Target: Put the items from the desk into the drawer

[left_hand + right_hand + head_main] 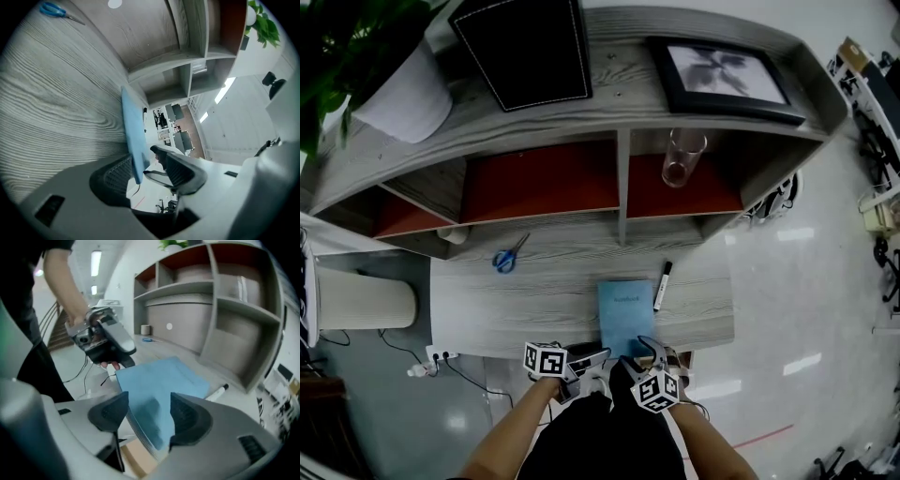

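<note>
A blue notebook [626,314] lies at the desk's front edge, its near end overhanging. My right gripper [643,352] is open with the notebook's [157,380] near corner between its jaws [147,409]. My left gripper [592,362] is open too, beside the notebook's left near corner. In the left gripper view the notebook [132,131] shows edge-on, reaching in between the jaws [149,161] close to the left pad. A black-and-white marker [662,285] lies just right of the notebook. Blue-handled scissors [508,255] lie further back on the left.
A shelf unit [619,202] with red-backed compartments stands at the back of the desk [534,300]. An empty glass [682,157] sits in its right compartment. A framed picture [727,77] and a black box [525,47] lie on top. A white bin [361,298] stands left of the desk.
</note>
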Demonstrator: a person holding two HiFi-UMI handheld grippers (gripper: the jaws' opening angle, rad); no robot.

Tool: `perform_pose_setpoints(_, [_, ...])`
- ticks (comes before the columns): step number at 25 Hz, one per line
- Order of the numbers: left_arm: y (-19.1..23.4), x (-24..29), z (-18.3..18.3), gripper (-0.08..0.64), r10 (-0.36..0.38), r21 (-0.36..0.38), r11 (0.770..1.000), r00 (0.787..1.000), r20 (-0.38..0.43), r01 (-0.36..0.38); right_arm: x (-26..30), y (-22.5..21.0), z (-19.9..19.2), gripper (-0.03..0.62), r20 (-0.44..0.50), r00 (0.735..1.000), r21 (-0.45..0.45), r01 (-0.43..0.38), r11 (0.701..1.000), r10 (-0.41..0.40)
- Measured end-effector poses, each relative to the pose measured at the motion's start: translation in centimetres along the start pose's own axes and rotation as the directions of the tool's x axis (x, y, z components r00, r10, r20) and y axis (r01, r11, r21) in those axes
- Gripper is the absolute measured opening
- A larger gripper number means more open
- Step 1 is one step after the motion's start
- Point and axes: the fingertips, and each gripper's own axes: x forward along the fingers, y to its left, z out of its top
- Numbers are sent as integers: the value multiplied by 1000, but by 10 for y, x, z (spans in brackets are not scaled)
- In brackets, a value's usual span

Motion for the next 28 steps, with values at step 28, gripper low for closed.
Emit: perform_pose_setpoints(28, [30,2,13,235,270,64,959,959,88,-276,-5,-38,-2,212,-4,997,316,71,946,-74])
